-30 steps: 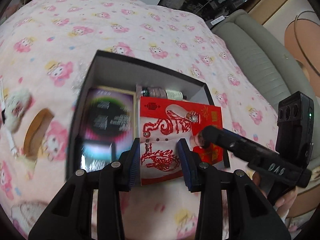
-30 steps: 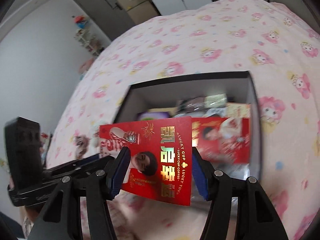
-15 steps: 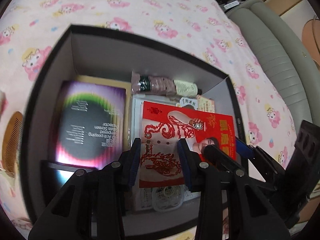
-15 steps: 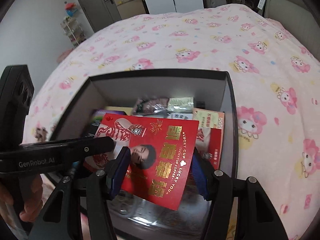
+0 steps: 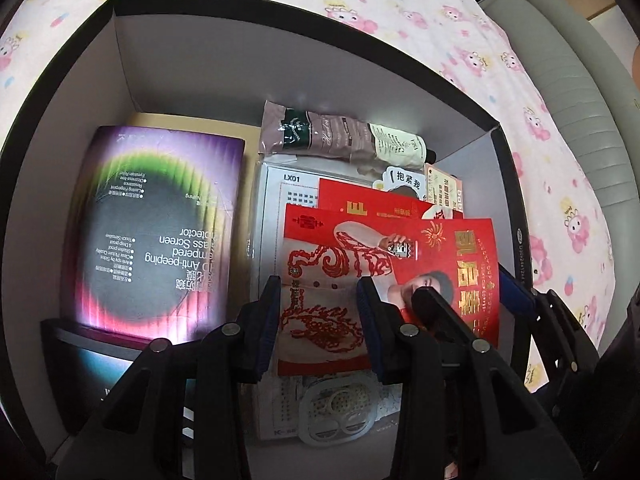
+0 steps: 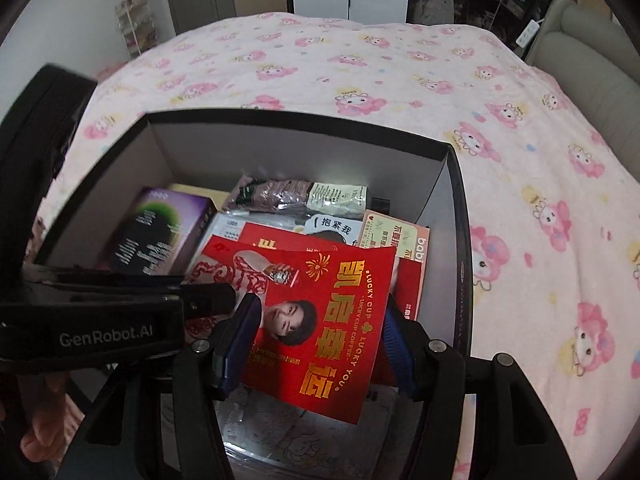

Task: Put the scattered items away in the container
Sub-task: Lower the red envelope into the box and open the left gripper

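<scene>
Red packet (image 6: 320,320), over box's (image 6: 280,148) near-right part: gold "LUCKY CUP", "LUCKY CUP COFFEE", "LUCKY YOU" beside large gold Chinese chars. Left gripper (image 6: 108,334) body: "GenRobot.AI". Purple box (image 5: 156,232), along box's left wall: "Anti-peeping", "Tempered Glass Screen Protector" (partly covered), small feature list incl. "Touch Sensitive". White sheet (image 5: 288,188), mid box: "LX01". Peach card (image 6: 400,236), near right wall: "bab…", cut off. White sticker (image 5: 404,176), toward far wall: Chinese chars.
</scene>
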The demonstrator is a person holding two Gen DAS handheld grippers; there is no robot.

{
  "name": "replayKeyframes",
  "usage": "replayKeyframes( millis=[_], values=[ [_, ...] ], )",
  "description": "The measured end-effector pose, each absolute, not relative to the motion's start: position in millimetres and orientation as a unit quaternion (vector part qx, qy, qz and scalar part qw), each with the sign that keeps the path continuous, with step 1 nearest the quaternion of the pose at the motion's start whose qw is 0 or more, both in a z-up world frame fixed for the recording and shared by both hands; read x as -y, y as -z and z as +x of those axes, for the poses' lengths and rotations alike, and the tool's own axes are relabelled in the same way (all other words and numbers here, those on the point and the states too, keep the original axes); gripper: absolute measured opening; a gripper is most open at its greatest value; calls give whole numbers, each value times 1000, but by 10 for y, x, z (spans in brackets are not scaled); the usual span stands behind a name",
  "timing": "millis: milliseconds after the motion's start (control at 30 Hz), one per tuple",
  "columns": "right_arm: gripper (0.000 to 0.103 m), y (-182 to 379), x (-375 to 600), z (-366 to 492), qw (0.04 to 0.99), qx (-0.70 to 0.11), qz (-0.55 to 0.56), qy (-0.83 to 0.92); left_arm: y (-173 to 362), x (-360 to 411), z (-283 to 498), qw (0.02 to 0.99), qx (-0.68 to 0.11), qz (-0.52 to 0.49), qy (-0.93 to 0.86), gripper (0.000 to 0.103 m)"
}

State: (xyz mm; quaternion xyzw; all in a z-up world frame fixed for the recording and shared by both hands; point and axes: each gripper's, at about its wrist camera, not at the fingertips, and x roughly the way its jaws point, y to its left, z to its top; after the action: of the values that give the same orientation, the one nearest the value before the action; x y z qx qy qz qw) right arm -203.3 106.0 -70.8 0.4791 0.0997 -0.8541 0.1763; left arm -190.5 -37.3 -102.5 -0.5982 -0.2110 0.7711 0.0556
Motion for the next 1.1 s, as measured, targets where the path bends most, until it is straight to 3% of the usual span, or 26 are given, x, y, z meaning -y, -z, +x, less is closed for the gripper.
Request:
replayKeyframes(
  millis=[200, 433, 600, 900, 1100],
  values=[
    [57, 707, -1055, -2005, 168, -122, 479, 853, 974, 291, -1984, 43, 190, -616, -763, 40],
    [57, 538, -1250, -1987, 179, -61, 463, 866, 853, 343, -1917, 36, 204, -577, -790, 40],
    [57, 519, -1191, -1952, 148, -116, 437, 879, 964, 206, -1921, 64, 201, -601, -771, 40],
    [56, 386, -1521, -2078, 229, 37, 456, 859, 875, 465, -1788, 16, 244, -571, -784, 40],
    [56, 544, -1292, -2042, 263, 36, 496, 827, 988, 434, -1867, 39, 235, -598, -765, 40]
  ],
)
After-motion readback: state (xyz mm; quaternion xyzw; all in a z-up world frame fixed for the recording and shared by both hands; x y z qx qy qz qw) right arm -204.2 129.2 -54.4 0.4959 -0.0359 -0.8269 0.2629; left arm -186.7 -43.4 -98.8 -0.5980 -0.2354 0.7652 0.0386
